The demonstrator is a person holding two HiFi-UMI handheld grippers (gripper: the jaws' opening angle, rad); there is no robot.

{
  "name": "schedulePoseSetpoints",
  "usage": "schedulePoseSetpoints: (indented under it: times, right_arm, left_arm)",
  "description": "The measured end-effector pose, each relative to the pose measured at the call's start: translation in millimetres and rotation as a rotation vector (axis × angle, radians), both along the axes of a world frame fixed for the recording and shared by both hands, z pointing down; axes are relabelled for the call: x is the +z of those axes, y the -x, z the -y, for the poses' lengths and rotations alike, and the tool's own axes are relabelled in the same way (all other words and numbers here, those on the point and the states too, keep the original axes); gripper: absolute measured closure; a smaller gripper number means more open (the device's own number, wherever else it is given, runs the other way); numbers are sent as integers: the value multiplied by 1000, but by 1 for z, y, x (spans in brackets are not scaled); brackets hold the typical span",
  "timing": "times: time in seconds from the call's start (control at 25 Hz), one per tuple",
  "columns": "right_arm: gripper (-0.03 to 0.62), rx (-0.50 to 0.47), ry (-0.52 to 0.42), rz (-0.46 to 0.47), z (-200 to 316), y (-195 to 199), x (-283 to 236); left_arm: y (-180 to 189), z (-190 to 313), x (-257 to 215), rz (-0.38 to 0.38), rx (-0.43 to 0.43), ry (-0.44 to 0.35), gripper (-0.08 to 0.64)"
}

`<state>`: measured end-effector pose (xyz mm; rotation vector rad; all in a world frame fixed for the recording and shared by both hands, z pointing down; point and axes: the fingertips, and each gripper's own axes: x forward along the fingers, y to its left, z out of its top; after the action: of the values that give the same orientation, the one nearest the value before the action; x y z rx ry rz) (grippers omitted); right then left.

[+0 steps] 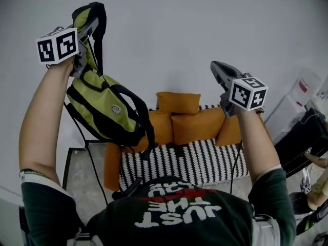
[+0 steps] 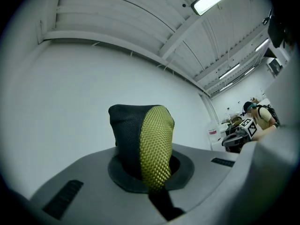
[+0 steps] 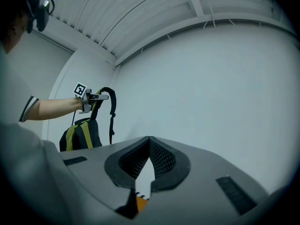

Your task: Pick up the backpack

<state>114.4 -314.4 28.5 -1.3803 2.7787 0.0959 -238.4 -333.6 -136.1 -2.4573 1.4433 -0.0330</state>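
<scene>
Backpack (image 1: 102, 109) is off the ground, hanging in the air at left in front of the plain white wall (image 1: 169, 40). It dangles from the left claw (image 1: 94, 22), which is raised high.

Backpack look: olive-green body with black trim and black panels, and a small round silver badge on the front. Black straps loop down its right side. The padded shoulder strap (image 2: 151, 139) is black mesh on one side and green mesh on the other. A thin black cord trails down below the bag.

Left claw is clenched on that strap. In the left gripper view the mesh fold sticks up between the pinched jaws.

Right claw (image 1: 218, 68) is held up at right, well apart from the bag. Its jaw tips meet with nothing gripped between them, so it is clenched and empty. The right gripper view shows the bag (image 3: 82, 135) far left, hanging under the other claw.

Below and behind is a sofa (image 1: 195, 163) with a black-and-white striped seat and orange cushions (image 1: 178, 102). The bag's lower edge overlaps the sofa's left end in the head view.
</scene>
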Motion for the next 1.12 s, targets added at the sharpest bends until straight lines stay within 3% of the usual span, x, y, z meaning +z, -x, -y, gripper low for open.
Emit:
schedulePoseSetpoints:
  times: [1.12]
  right_arm:
    - [563, -2, 4, -60, 7, 11, 5]
  left_arm:
    - [1, 1, -1, 9, -11, -7, 551]
